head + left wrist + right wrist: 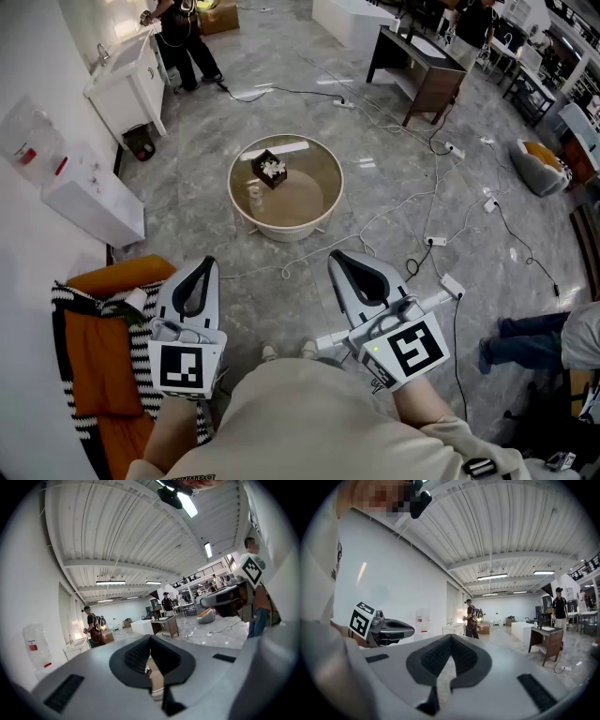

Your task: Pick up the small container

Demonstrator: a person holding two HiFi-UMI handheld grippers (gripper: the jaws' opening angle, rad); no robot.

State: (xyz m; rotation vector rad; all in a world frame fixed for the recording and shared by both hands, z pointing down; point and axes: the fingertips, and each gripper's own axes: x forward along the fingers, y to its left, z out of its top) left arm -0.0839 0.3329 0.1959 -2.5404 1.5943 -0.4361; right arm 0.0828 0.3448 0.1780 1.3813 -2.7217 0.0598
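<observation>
Two grippers are hovering low in front of the person, the left gripper and the right gripper, each pressing its jaws fully together with nothing sitting between them. One small container, pale and upright, is standing on the one round table well ahead of both grippers, sitting just beside one dark box that is holding white pieces. Several cables are trailing across the grey floor around that table.
</observation>
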